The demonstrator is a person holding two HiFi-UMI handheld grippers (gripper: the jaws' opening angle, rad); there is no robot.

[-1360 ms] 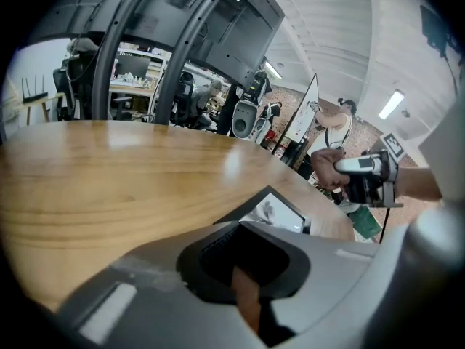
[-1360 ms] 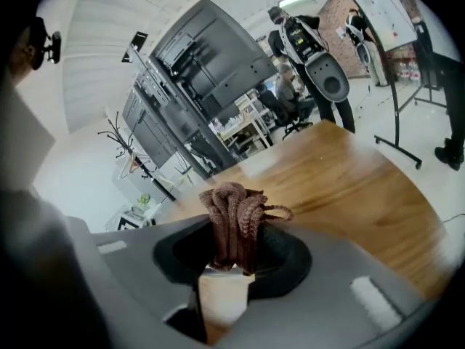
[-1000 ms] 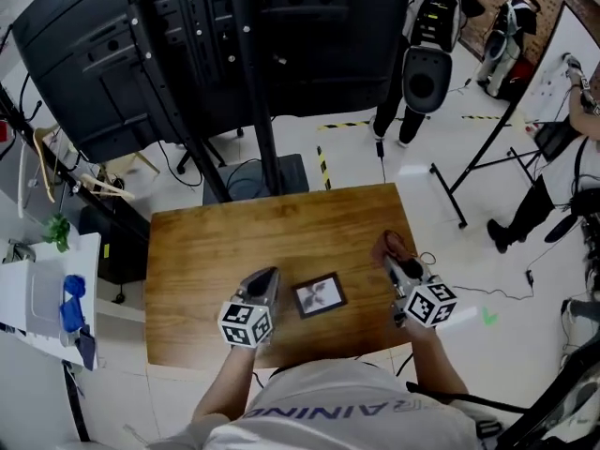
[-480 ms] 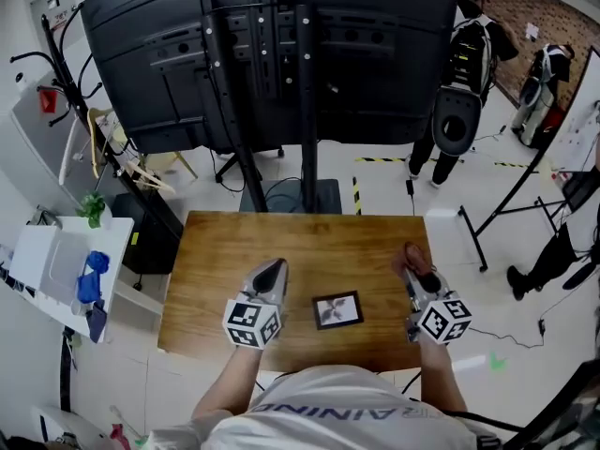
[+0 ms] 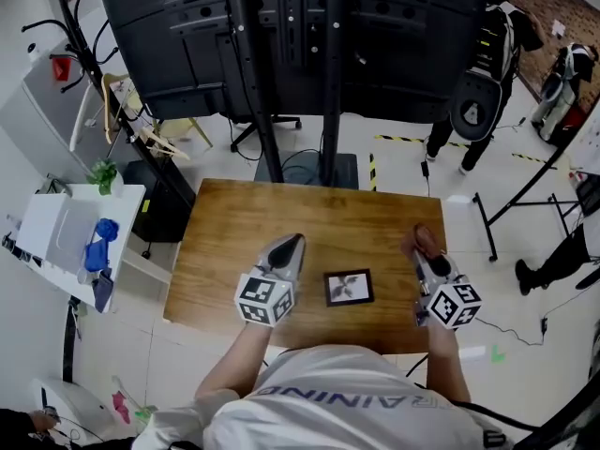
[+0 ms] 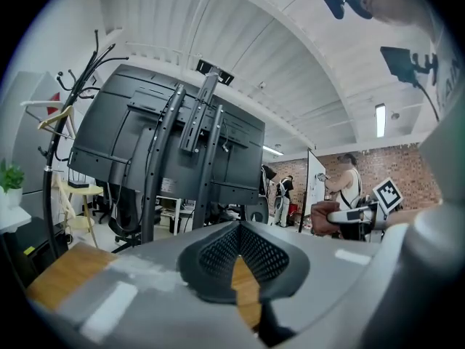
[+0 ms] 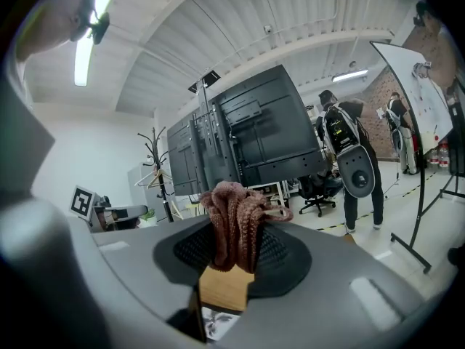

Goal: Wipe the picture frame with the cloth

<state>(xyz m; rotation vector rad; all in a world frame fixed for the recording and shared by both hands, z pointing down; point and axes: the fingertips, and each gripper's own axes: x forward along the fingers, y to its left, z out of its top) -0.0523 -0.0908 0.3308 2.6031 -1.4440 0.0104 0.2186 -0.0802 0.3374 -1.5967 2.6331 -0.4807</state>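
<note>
The picture frame (image 5: 349,287) lay flat on the wooden table (image 5: 234,223), near its front edge, between the two grippers and touching neither; the right gripper (image 5: 424,254) was clamped on a bunched brown cloth (image 7: 236,220), held above the table to the frame's right; the left gripper (image 5: 292,243) hovered left of the frame, its jaws together at the tips with nothing between them.

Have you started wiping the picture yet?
Not yet. Done: the right tongs grip the brown cloth. In hand: they hold it beside the picture frame, not touching it. The frame lies flat on the table. The left tongs are shut and empty. Left: all the wiping.
</note>
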